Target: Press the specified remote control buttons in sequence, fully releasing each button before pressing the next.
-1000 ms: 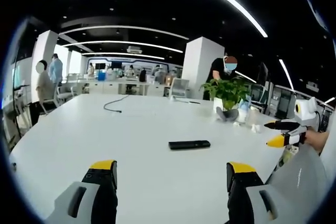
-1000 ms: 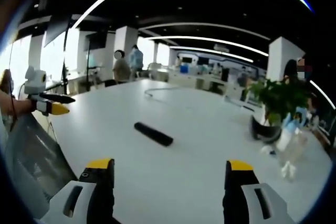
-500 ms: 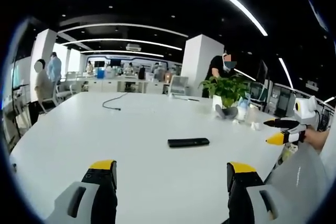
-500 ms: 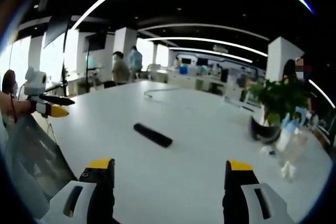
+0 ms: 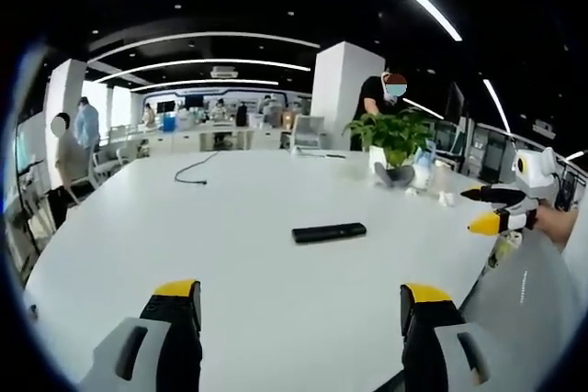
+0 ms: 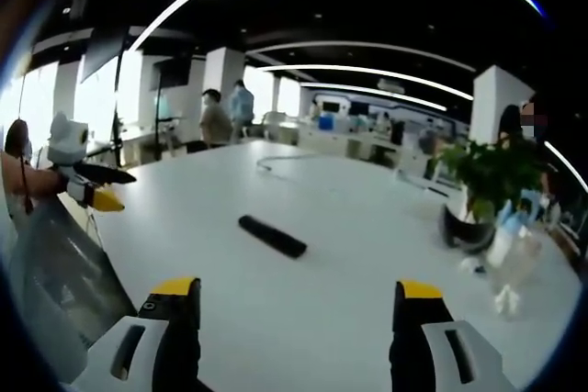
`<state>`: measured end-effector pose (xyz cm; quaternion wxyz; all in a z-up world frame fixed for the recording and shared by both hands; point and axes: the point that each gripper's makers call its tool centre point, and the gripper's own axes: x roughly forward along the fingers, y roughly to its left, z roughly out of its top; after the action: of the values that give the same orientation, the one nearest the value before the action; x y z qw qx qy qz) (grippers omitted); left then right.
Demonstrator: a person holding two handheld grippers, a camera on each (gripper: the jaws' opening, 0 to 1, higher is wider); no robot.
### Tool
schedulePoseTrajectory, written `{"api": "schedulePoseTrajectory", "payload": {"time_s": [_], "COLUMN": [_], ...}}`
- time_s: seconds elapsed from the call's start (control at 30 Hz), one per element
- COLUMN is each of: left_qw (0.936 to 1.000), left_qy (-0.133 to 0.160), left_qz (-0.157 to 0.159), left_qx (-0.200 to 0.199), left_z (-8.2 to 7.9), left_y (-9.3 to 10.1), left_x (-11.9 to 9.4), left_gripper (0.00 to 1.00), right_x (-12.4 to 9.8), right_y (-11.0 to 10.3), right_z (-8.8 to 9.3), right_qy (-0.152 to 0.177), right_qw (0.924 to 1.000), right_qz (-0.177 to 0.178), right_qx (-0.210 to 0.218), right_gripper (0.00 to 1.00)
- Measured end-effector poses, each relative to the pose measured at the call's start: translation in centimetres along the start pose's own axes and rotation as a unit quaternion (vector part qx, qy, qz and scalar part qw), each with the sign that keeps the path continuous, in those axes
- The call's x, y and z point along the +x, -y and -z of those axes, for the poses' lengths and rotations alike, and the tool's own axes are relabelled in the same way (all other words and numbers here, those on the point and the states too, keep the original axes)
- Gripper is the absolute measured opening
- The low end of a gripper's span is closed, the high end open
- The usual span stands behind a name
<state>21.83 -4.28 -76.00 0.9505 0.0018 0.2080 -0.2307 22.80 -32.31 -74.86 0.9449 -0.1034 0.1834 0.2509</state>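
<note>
Left claw (image 5: 300,305), right claw (image 6: 300,305): grey bodies, black jaws, yellow tips.

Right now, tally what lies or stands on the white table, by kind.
Remote: 1
Potted plant: 1
Cable: 1
Clear bottles by the plant: number cannot be told
Total told apart: 3

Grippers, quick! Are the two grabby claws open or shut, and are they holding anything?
Left gripper: open, holding nothing, above the white table.
Right gripper: open, holding nothing; the remote control lies untouched ahead.
</note>
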Motion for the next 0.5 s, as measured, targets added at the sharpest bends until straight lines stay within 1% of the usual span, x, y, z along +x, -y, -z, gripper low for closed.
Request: {"api": "schedulePoseTrajectory", "payload": {"time_s": [0.07, 0.1, 0.2, 0.3, 0.33, 0.4, 0.43, 0.5], "left_qw": [0.9995, 0.9990, 0.9976, 0.9963, 0.9949, 0.9924, 0.9898, 0.9859], "left_qy": [-0.023, -0.031, -0.042, -0.052, -0.064, -0.082, -0.096, -0.115], "left_qz": [0.007, 0.013, 0.027, 0.048, 0.062, 0.078, 0.091, 0.101], "left_qx": [0.018, 0.029, 0.048, 0.048, 0.047, 0.048, 0.055, 0.068], "left_z": [0.6, 0.7, 0.5, 0.3, 0.5, 0.9, 1.3, 1.8], "left_y": [0.3, 0.5, 0.9, 1.6, 1.9, 2.3, 2.6, 2.9], "left_x": [0.1, 0.3, 0.9, 1.5, 1.9, 2.3, 2.6, 3.0], "left_gripper": [0.94, 0.94, 0.96, 0.96, 0.96, 0.96, 0.97, 0.96], "right_x": [0.0, 0.0, 0.0, -0.1, -0.1, -0.1, -0.1, -0.1], "right_y": [-0.1, -0.1, -0.2, -0.1, -0.1, -0.1, -0.1, -0.1], "right_z": [0.0, 0.0, 0.0, -0.1, -0.1, -0.1, -0.2, -0.2], "right_qy": [-0.001, -0.001, 0.000, 0.002, 0.003, 0.004, 0.005, 0.005], "right_qw": [1.0000, 1.0000, 1.0000, 1.0000, 1.0000, 1.0000, 1.0000, 1.0000], "right_qz": [-0.001, -0.003, -0.003, -0.001, 0.000, 0.000, 0.001, 0.000], "right_qx": [-0.002, -0.002, -0.004, -0.002, -0.001, 0.000, 0.000, -0.001], "right_gripper": [0.85, 0.85, 0.85, 0.85, 0.85, 0.85, 0.85, 0.85]}}
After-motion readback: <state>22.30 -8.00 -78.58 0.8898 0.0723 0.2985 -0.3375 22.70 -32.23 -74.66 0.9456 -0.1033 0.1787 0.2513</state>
